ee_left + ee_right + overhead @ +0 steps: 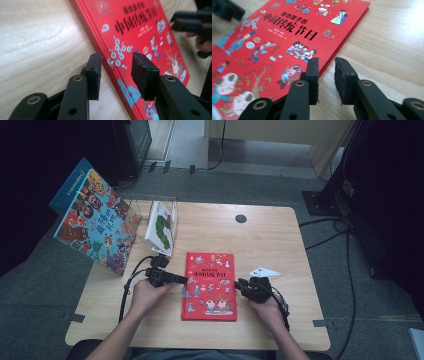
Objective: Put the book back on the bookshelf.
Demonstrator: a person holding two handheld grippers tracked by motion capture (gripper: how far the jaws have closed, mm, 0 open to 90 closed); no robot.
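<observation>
A red picture book (210,285) lies flat in the middle of the wooden table (270,235). My left gripper (184,280) is at the book's left edge; in the left gripper view it (117,66) stands open, its jaws astride the edge of the red book (140,32). My right gripper (239,285) is at the book's right edge. In the right gripper view it (327,66) is open too, one jaw over the cover of the book (274,42), the other over bare wood. Neither gripper is clamped on anything.
A large colourful book (95,222) leans over the table's far left corner. A white book with a green picture (161,227) stands in a clear holder beside it. A dark round grommet (241,218) sits at the table's back. Cables trail from both grippers.
</observation>
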